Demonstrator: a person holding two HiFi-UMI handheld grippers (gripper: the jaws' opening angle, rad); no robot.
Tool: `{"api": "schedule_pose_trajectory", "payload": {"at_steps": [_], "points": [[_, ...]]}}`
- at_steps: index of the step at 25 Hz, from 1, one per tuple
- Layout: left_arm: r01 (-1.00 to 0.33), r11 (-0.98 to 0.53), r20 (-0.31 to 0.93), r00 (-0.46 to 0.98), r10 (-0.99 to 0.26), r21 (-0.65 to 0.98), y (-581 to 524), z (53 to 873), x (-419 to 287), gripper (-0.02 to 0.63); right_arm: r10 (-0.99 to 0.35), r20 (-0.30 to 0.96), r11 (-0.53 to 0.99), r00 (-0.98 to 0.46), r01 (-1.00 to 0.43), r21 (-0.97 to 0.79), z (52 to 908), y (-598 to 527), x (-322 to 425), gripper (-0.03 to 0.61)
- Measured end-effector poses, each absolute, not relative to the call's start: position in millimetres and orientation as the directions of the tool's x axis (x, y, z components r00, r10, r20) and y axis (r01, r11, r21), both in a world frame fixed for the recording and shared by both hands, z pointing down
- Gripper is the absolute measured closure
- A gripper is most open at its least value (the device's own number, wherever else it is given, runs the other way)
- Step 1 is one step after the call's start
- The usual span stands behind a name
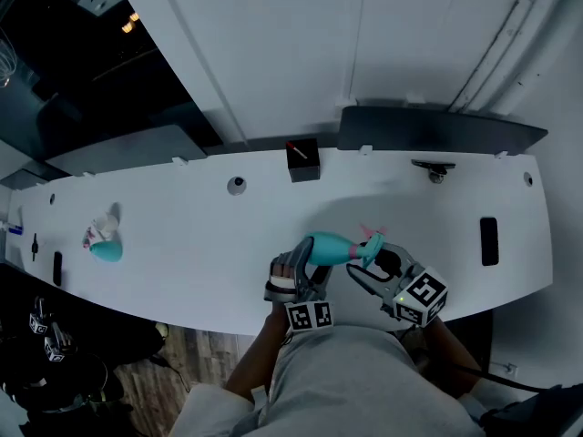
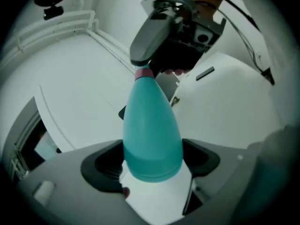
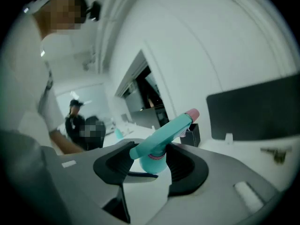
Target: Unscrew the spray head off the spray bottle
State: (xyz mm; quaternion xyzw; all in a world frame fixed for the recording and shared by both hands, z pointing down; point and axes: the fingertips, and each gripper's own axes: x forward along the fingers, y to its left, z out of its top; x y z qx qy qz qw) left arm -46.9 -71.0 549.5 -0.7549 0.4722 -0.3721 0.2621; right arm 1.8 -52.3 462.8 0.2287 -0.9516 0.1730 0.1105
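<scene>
A teal spray bottle [image 1: 326, 247] lies sideways in the air above the white table's [image 1: 182, 244] front edge, held between both grippers. My left gripper [image 1: 301, 279] is shut on the wide bottom of the bottle [image 2: 152, 139], with a pad against each side. The pink collar [image 2: 144, 73] shows at the neck. My right gripper [image 1: 375, 264] is shut on the teal spray head [image 3: 161, 137] just above that collar, and the head's pink nozzle tip [image 3: 192, 113] points up and away. In the left gripper view the right gripper [image 2: 174, 34] covers the spray head.
A second teal bottle [image 1: 104, 244] lies at the table's left. A black box [image 1: 302, 160] and a small round black part [image 1: 237, 185] sit toward the back, a flat black item [image 1: 489, 241] at the right. A dark panel [image 1: 437, 130] runs behind. A person [image 3: 77, 121] stands far off.
</scene>
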Motion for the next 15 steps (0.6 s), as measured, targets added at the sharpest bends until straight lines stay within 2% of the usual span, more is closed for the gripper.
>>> {"api": "schedule_pose_trajectory", "payload": {"at_steps": [2,4,15], "points": [[-0.522,-0.497,0.361,0.345,-0.866,-0.694,-65.7,553.1,-41.6,0.227,-0.339,0.371,0.932,-0.864,-0.361,0.011,462.5,-34.4,-1.6,0.364],[-0.516,-0.536,0.385,0.376,-0.843,-0.668,-61.6,556.8,-38.4,0.229,-0.313,0.428,0.949,-0.848,-0.259,0.181,464.7,-22.6,-4.2,0.367],[-0.585,-0.548,0.388,0.388,-0.836,-0.597,-58.8,557.0,-32.8,0.229,-0.347,0.435,0.925,-0.831,-0.225,0.307,459.2,-22.3,-1.0,0.411]]}}
